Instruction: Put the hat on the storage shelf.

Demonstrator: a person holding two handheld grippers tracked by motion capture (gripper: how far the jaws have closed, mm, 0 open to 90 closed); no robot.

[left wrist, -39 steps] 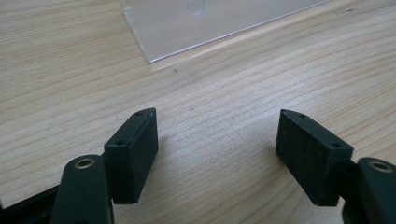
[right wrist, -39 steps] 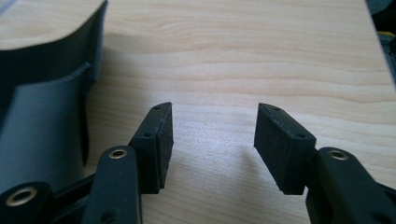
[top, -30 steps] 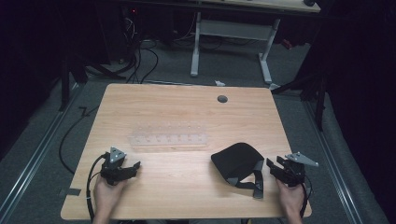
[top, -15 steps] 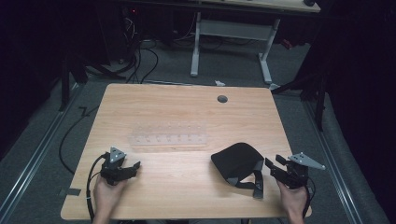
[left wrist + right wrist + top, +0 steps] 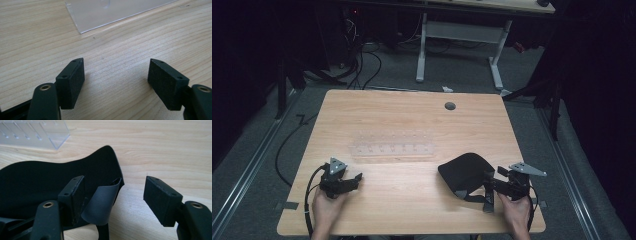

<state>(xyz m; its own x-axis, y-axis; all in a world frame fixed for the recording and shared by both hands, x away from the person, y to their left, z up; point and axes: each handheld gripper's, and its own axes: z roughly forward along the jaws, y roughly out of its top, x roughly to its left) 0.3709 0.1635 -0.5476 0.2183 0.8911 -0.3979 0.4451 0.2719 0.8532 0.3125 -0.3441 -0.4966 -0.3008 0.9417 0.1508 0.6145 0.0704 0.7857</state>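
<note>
Little seems done: the black pouch (image 5: 463, 172) lies flat near the table's (image 5: 412, 120) front right, its strap (image 5: 101, 201) between the right gripper's (image 5: 117, 195) wide-open jaws, ungrasped, while the left gripper (image 5: 116, 77) gapes empty.

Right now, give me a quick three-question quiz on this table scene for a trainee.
1. True or false: the left gripper holds the clear rack.
2. What lies between the right gripper's fingers? A) a bottle B) a grey strap C) a cable
3. Name the black thing on the table beside the right gripper.

Key:
1. False; it is open over bare wood.
2. B, the grey strap, with the fingers still open.
3. A black eye mask.
</note>
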